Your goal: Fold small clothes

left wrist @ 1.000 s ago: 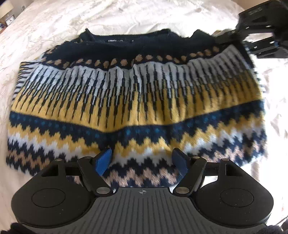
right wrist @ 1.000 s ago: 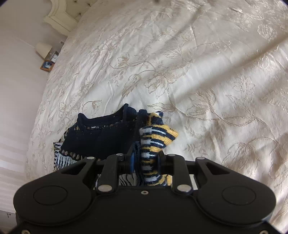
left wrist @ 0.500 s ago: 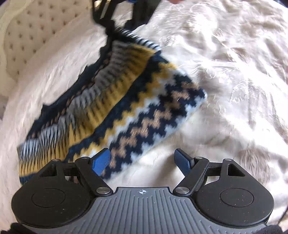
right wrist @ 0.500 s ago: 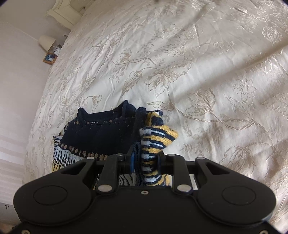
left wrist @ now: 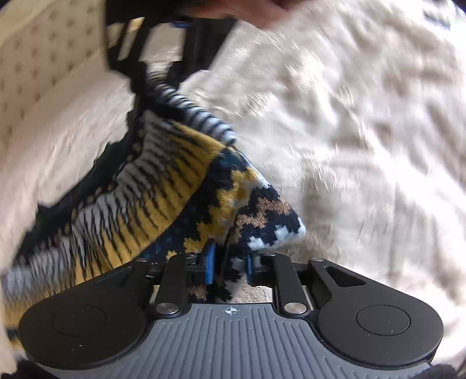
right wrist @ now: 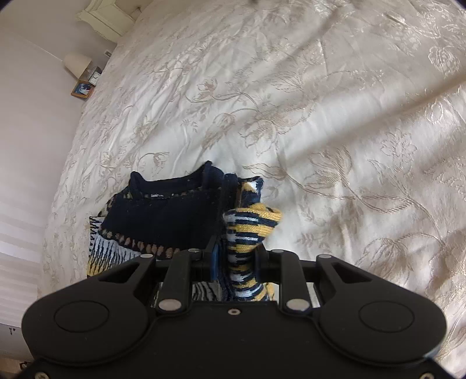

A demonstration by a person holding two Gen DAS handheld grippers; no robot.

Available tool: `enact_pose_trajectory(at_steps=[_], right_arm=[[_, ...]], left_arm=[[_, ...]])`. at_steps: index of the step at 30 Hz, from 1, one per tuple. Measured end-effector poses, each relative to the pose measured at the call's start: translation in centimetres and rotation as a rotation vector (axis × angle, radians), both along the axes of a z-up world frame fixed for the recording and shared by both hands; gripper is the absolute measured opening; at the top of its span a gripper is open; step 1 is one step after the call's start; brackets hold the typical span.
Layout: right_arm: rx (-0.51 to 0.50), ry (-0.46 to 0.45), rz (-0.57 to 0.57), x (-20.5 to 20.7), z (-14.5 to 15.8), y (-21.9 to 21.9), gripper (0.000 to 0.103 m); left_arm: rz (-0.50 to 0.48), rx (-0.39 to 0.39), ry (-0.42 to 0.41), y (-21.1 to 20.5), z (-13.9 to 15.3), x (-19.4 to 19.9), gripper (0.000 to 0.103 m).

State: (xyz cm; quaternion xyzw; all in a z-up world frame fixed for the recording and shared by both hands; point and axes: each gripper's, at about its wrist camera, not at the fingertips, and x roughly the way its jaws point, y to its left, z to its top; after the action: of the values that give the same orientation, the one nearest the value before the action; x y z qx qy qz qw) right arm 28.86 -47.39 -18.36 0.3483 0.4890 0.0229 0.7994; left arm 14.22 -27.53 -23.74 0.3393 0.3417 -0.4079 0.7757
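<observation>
Knitted in navy, mustard, white and tan zigzags, the little sweater (left wrist: 163,186) is lying partly on the cream bedspread (left wrist: 364,145) and partly stretching between my two tongs. In the left wrist view it is running as a slanted band from the lower left up toward the top, where my right tongs (left wrist: 174,49) are showing as a dark, blurred frame just under a bit of my hand (left wrist: 247,11). My left tongs (left wrist: 228,265) have just been closing, and their blue pads (left wrist: 210,262) are now pinching the zigzag hem corner, with cloth bunching between them. This view is smeared, so finer detail is escaping me.

In the right wrist view my right tongs (right wrist: 236,262) are clamping a bunched fold of the striped yellow, navy and white knit, which is poking up above the fingers. Beside it to the left, the navy neckline part of the sweater (right wrist: 163,215) is resting on the flowered bedspread (right wrist: 320,116). Far off at the upper left, a small lamp (right wrist: 77,62) and a framed picture (right wrist: 83,89) are standing beside the bed near the pale wall (right wrist: 26,131).
</observation>
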Motion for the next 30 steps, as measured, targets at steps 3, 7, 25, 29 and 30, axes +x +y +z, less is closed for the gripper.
enact_pose_trajectory(at_steps=[3,7,25,29,30], right_arm=[[0.007,-0.021,-0.020,-0.1,0.9,0.2,0.033],[0.035,-0.064,-0.045,0.4,2.9,0.8,0.026],[-0.014,-0.044,-0.194,0.3,4.2,2.9,0.081],[-0.046,-0.003,-0.229,-3.0,2.3,1.5,0.081],[-0.043,0.020,-0.234,-3.7,1.5,1.3,0.081]], left_arm=[[0.084,-0.101,0.064,1.6,1.6,1.3,0.011],[0.199,-0.244,0.121,4.1,4.1,3.4,0.011],[0.334,-0.353,0.285,12.1,6.4,7.3,0.028],[0.366,-0.340,0.339,13.0,6.1,9.6,0.032],[0.380,-0.335,0.355,13.2,6.0,10.4,0.033]])
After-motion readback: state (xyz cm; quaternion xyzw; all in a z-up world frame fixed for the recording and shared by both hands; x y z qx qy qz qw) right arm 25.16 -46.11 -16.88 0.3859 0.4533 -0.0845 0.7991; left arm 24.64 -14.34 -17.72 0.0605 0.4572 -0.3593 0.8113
